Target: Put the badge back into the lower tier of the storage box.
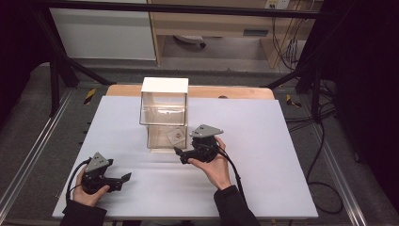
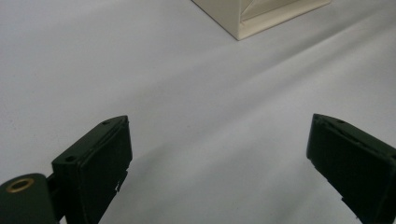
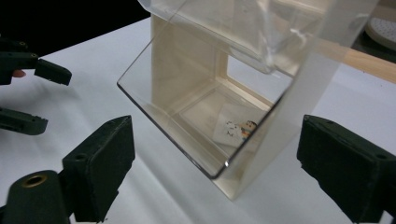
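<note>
Looking down in the high view, a white-covered counter (image 1: 263, 155) carries a clear two-tier drawer box (image 1: 163, 113) with a white top, standing near the middle toward the far edge. The left tool (image 1: 123, 179) sits low near the front left corner, held in the left hand (image 1: 87, 190), jaws spread, well apart from the box. The right tool (image 1: 180, 155) is held in the right hand (image 1: 216, 167) just in front of the box's lower right, jaws pointing left toward its base; touching or not, can't tell. Left gripper view: left tool (image 2: 219, 154) jaws wide apart over bare counter (image 2: 93, 60), nothing between them; a cream corner of the drawer box (image 2: 243, 23) is at the top edge. Right gripper view: right tool (image 3: 215, 172) jaws spread, empty, either side of the tilted-open lower clear drawer (image 3: 187, 135); a small printed card (image 3: 236, 127) lies on the drawer floor. Upper drawer (image 3: 252, 28) looks closed. The left tool (image 3: 44, 95) shows at the far left, jaws apart.
</note>
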`<state>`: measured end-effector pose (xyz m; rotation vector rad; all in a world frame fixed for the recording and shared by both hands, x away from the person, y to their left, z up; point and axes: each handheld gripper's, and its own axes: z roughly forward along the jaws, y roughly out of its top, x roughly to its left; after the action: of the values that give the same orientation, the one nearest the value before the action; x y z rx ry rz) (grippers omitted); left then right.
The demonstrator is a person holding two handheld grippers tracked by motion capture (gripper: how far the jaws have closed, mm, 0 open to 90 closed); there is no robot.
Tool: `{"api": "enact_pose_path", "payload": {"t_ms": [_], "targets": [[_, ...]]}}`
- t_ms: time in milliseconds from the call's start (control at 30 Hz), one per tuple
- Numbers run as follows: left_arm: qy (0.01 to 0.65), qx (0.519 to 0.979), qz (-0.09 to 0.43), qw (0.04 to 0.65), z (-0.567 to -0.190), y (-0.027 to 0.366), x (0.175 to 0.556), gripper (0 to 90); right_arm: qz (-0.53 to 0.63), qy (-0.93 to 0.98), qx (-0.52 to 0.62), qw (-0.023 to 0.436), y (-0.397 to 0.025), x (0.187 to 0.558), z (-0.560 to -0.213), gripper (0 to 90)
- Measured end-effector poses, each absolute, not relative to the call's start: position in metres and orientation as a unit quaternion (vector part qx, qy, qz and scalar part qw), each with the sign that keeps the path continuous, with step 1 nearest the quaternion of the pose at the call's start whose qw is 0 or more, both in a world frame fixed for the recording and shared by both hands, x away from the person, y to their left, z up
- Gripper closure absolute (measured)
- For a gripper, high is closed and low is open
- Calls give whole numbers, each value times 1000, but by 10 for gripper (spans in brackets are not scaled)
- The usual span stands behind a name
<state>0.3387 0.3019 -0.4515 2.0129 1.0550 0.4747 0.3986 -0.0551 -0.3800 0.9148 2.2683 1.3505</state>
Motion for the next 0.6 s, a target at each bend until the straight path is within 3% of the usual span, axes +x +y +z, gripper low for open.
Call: {"api": "enact_pose_path", "payload": {"t_ms": [600], "targets": [[417, 796, 187, 397, -452, 302, 339, 60, 463, 791, 358, 181, -126, 384, -393, 27]]}}
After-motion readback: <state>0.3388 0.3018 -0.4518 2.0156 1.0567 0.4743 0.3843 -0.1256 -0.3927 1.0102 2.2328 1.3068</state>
